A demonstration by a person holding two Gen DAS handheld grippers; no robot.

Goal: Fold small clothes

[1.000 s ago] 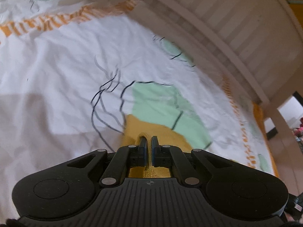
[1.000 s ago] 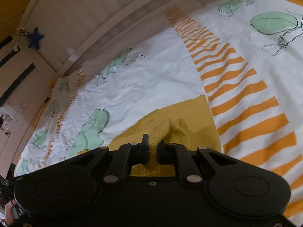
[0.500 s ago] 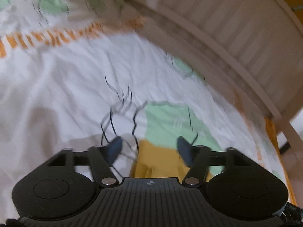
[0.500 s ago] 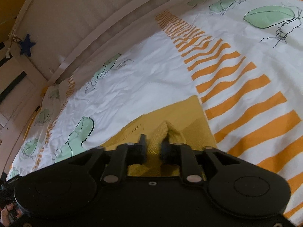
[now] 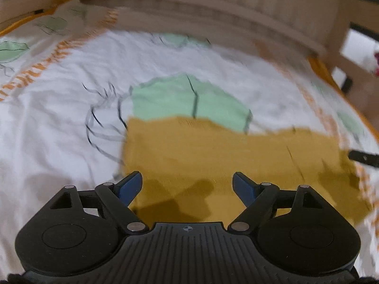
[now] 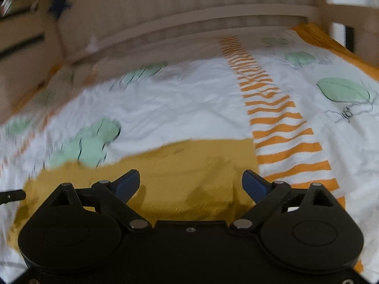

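Note:
A mustard-yellow knit garment lies flat on the white patterned bedsheet; it also shows in the right wrist view. My left gripper is open and empty, raised over the garment's near left part. My right gripper is open and empty over the garment's near right part. A tip of the other gripper shows at the right edge of the left wrist view and at the left edge of the right wrist view. Both views are motion-blurred.
The sheet has green leaf prints and a band of orange stripes right of the garment. A beige slatted bed rail curves along the far side, also in the right wrist view.
Both grippers were shut on pinched folds of the yellow garment; both have let go, opened wide and pulled back and up. The garment now lies flat.

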